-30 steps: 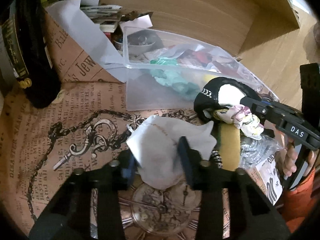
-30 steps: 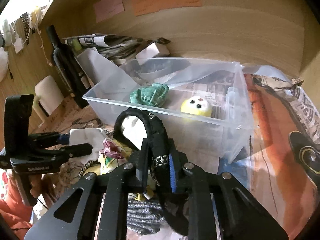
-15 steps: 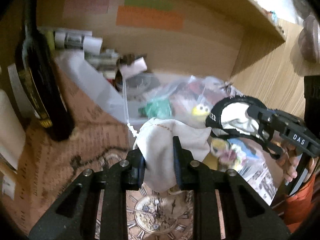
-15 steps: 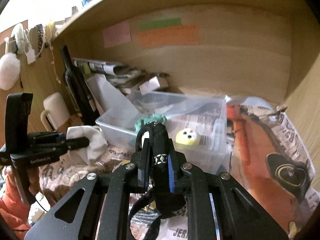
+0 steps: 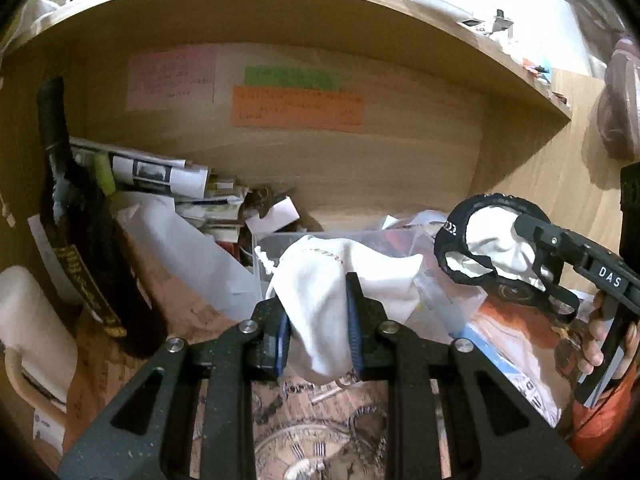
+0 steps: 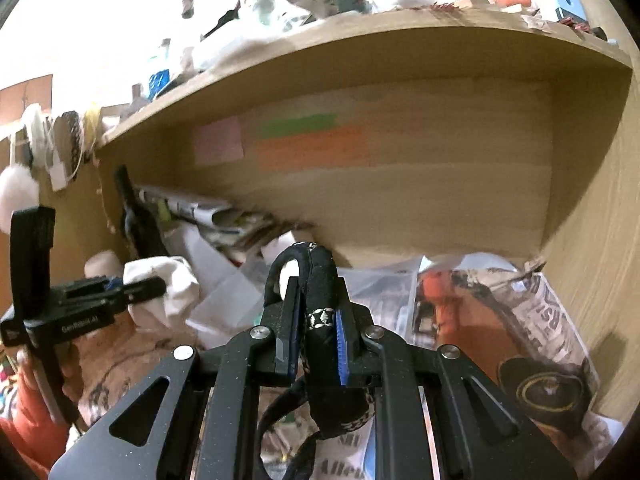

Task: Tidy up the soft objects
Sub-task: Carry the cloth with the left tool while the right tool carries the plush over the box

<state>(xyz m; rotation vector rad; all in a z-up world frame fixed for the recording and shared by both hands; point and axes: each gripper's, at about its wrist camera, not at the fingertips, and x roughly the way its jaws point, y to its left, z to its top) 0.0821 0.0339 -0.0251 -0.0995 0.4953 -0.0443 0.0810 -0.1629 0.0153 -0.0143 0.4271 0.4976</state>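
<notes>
My left gripper (image 5: pixel 318 320) has its 2 fingers pressed in on a white cloth pouch (image 5: pixel 340 280), squeezing the fabric between the blue pads (image 5: pixel 354 320). The pouch bulges above my fingertips and a fold hangs below them, clear of the printed paper (image 5: pixel 304 436) underneath. Just beyond the fingertips, partly hidden by the pouch, stands a clear plastic bin (image 5: pixel 400 240). Off to the left of my fingers a dark wine bottle (image 5: pixel 84 240) stands upright, with a pile of rolled newspapers (image 5: pixel 160 172) behind it against the wooden back panel (image 5: pixel 360 168). On that panel, high above the fingertips, 3 sticky notes (image 5: pixel 296 108) are stuck: pink, green and orange.

My right gripper (image 6: pixel 316 332) is closed narrowly on a black padded band (image 6: pixel 320 300), which rises in a loop above the fingertips and trails down between the fingers toward me. From the left view the band rims a white fabric piece (image 5: pixel 496 240), and the whole thing hangs in the air to the right of my left fingers, above the bin's right side. From the right view, the pouch sits to the far left of my right fingers, well apart from the band.
</notes>
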